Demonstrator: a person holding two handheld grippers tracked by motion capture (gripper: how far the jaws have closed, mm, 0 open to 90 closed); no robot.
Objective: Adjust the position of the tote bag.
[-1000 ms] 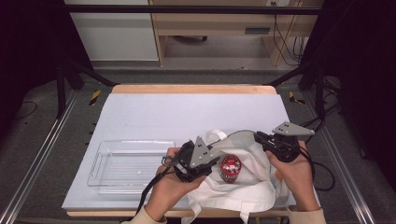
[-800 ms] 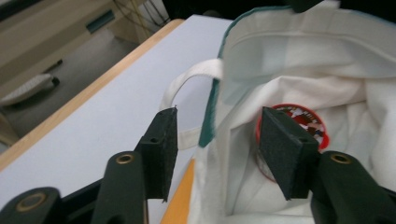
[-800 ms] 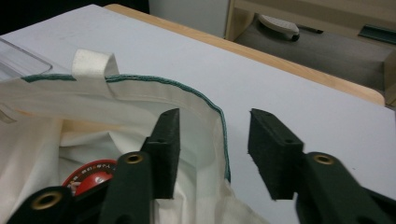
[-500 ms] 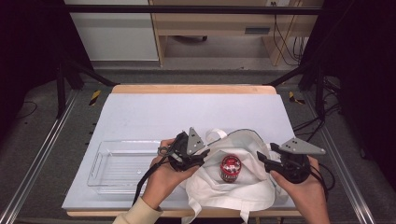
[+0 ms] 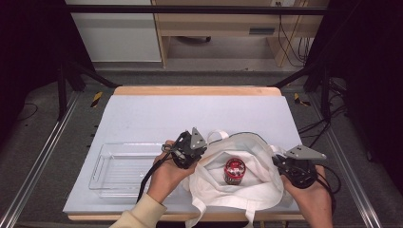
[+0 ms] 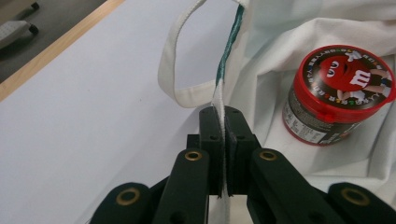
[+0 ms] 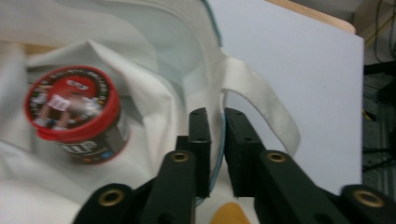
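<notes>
A red-lidded candy jar (image 5: pixel 235 170) stands inside the open white tote bag (image 5: pixel 252 190), between the two grippers. The left gripper (image 6: pixel 223 122) has its jaws clamped on the bag's rim, with the jar just right of them. The right gripper (image 7: pixel 215 125) holds the opposite rim between nearly closed jaws; the jar is blurred to their left. A clear tray (image 5: pixel 119 170) lies partly behind the left forearm.

jar (image 7: pixel 74 114): blurred in right gripper view, label unreadable | bag (image 5: pixel 247 202): lower straps cut off by high view's bottom edge | tray (image 5: pixel 119 166): right end hidden behind left hand (image 5: pixel 166 173)
</notes>
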